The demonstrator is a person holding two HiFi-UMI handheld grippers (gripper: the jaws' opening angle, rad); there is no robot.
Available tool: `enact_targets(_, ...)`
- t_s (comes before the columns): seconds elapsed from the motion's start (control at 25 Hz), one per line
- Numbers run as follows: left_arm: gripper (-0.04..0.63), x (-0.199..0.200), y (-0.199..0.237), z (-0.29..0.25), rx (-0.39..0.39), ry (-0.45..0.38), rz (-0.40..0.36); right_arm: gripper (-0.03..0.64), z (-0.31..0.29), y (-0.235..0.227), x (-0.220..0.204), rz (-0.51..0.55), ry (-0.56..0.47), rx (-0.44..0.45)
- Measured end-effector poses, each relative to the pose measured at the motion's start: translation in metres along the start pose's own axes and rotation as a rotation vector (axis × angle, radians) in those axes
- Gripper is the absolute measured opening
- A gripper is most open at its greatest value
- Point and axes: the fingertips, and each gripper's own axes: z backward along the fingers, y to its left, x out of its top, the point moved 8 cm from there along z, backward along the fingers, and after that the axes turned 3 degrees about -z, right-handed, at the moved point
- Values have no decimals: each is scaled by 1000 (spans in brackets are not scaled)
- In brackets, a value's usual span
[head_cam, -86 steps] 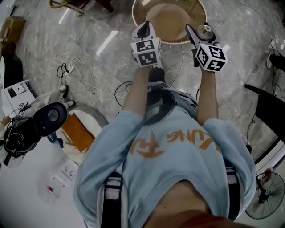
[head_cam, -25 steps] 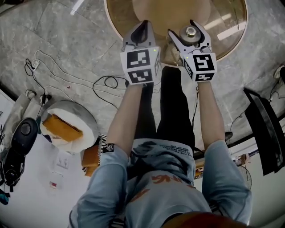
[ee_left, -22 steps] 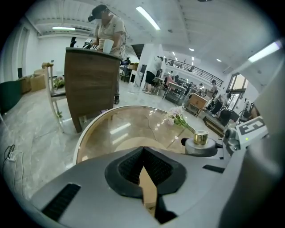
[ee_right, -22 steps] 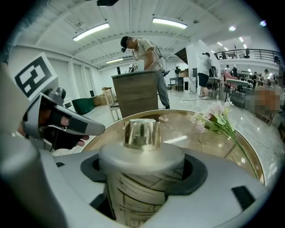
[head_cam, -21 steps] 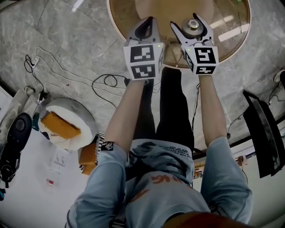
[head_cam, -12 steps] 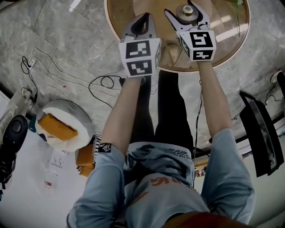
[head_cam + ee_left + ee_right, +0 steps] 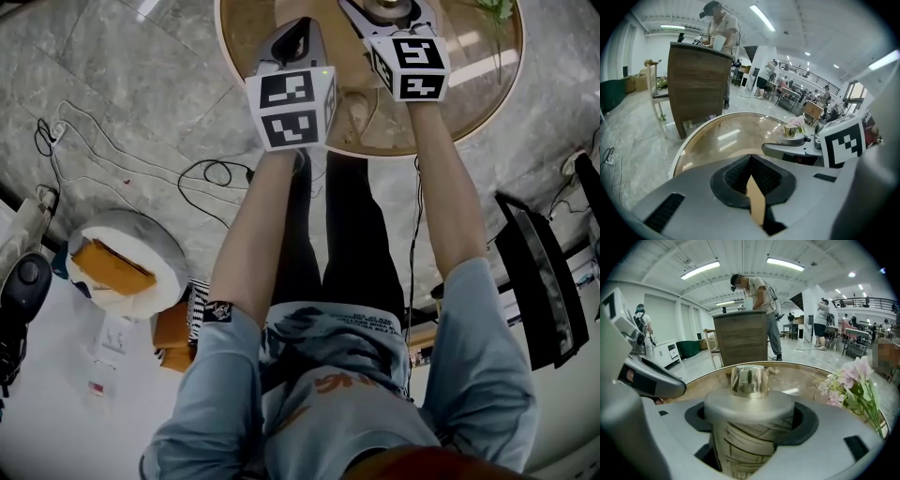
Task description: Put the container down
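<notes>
The right tongs (image 7: 388, 9) are clenched round the container (image 7: 749, 432), a pale ribbed jar with a gold cap (image 7: 749, 379), gripping it just under its wide shoulder. It stands upright between the jaws. The left tongs (image 7: 751, 163) are closed tip to tip on nothing (only the table top shows through the slot behind the tips) and hang just beside the right pair, a little nearer the person.

What has changed is reach. A few seconds ago the round table (image 7: 469, 89) was small and far off at the top of the head view, with both tongs held short of its rim. Over the last second the arms have stretched forward, and the right tongs have gone so far in that the jar's cap now sits at the very top edge of that view. The left tongs have crossed the near rim too.

For the task, the carrying looks done: the jar is over bare table, with the pink flowers (image 7: 851, 380) off to its right and well apart. The jar's base is hidden below the jaws, so I cannot tell whether it touches the table yet. The grip is not loosened, so lowering and letting go remain.
</notes>
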Motion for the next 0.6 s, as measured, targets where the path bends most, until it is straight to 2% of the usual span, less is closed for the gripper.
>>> enact_targets(0.24,25,5,9,-6,36,-24,16,355,-6,-4,-5,-1,11,-6)
enact_targets(0.6,25,-3,13,-3,42,-3,11,357,-2,-1,-11,-15,6,-12)
